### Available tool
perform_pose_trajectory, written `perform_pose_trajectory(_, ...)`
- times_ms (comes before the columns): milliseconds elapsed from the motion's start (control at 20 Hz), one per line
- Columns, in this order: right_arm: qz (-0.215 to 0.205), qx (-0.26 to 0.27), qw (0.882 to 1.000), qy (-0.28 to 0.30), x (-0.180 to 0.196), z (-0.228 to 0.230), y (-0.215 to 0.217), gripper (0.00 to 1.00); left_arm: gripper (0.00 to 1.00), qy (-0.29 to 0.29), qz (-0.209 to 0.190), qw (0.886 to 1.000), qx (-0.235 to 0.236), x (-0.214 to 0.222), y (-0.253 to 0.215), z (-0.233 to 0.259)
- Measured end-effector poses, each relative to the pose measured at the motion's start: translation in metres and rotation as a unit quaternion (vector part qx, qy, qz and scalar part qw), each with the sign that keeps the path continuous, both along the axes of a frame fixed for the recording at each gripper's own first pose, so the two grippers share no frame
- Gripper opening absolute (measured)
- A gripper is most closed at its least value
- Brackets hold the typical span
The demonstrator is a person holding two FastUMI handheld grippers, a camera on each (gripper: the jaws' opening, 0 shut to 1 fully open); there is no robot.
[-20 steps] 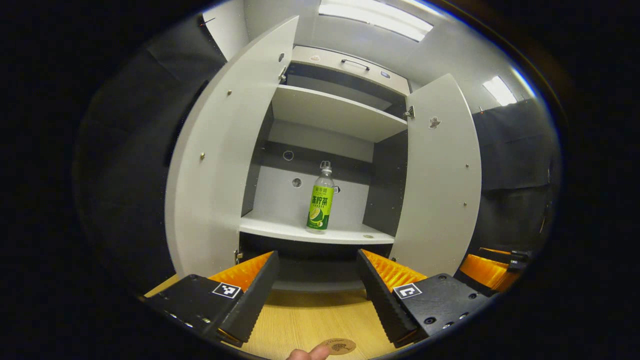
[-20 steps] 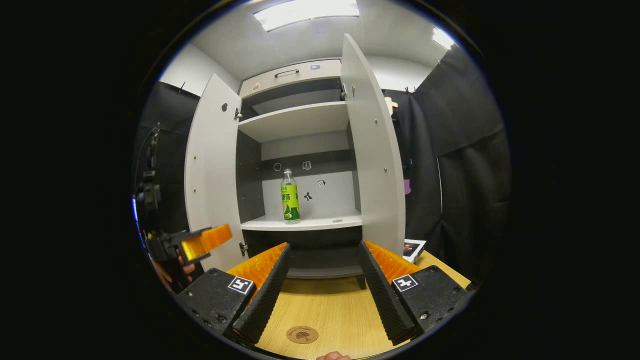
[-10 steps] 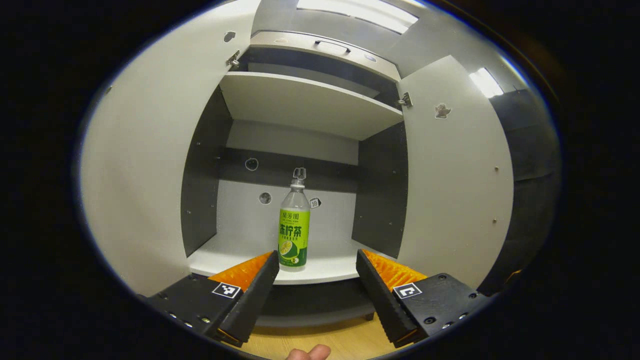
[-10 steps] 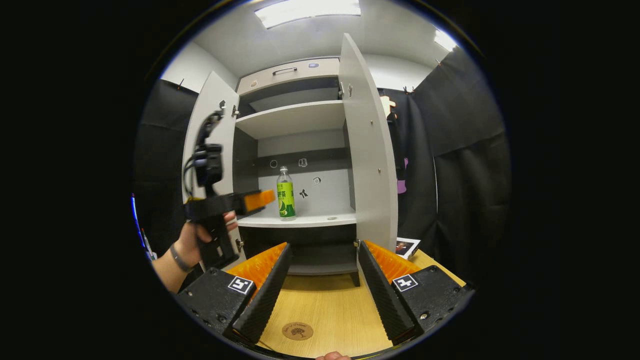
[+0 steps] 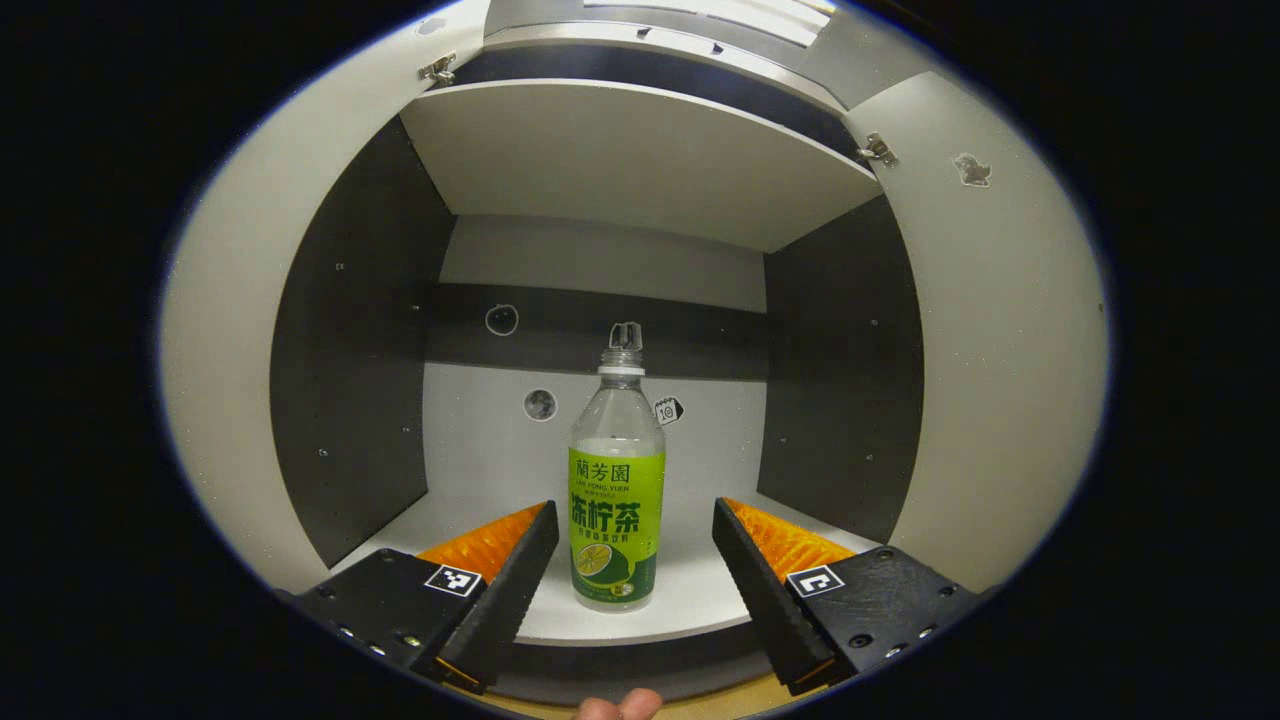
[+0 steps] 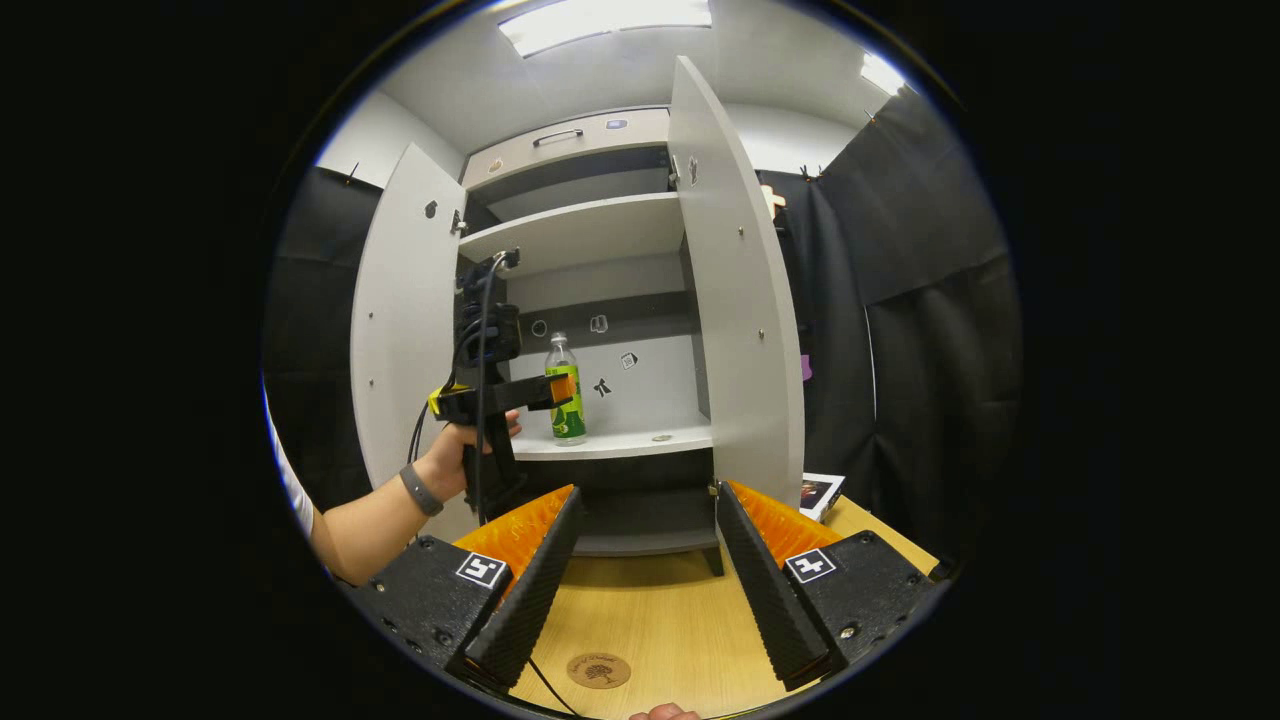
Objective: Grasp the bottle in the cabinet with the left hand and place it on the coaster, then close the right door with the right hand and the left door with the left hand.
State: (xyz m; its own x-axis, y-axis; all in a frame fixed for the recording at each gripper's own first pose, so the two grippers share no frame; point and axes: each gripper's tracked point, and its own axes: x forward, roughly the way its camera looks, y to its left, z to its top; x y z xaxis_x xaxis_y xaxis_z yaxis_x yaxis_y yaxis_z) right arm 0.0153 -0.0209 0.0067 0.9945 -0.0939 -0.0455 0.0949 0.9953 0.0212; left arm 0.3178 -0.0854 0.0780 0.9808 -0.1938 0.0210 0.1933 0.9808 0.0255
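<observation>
So the bottle (image 5: 617,500) is standing upright on the lower shelf (image 5: 690,610) inside the cabinet, right between the left gripper (image 5: 630,560)'s wide-open fingers, not touching either. Both doors, left door (image 6: 400,320) and right door (image 6: 735,300), are swung open. Right gripper (image 6: 645,590) hangs back over the worktop (image 6: 650,620), fingers spread and empty, coaster (image 6: 599,670) lying below them.

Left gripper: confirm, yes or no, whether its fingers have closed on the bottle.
No, the left gripper is open, with a gap on each side of the bottle.
</observation>
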Motion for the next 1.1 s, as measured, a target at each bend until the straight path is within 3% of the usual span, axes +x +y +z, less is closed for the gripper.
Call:
perform_pose_trajectory(400,-0.018,0.003,1.0,0.005,0.016,-0.005,-0.013,0.83,0.95,0.018,0.024,1.0,-0.002,0.062,0.008,-0.012)
perform_pose_trajectory(650,-0.024,0.004,1.0,0.004,0.019,-0.005,-0.02,0.83,0.94,-0.003,0.011,1.0,-0.014,0.067,0.005,-0.002)
perform_pose_trajectory(700,-0.024,0.005,1.0,0.004,0.019,-0.005,-0.021,0.83,0.93,-0.01,0.007,1.0,-0.015,0.068,0.004,0.001)
perform_pose_trajectory(850,-0.023,0.002,1.0,0.004,0.018,-0.005,-0.022,0.83,0.76,-0.008,-0.002,1.0,-0.003,0.065,0.0,0.003)
perform_pose_trajectory(1100,-0.017,0.002,1.0,0.003,0.015,-0.002,-0.02,0.83,0.72,-0.009,-0.015,1.0,0.008,0.049,-0.003,0.004)
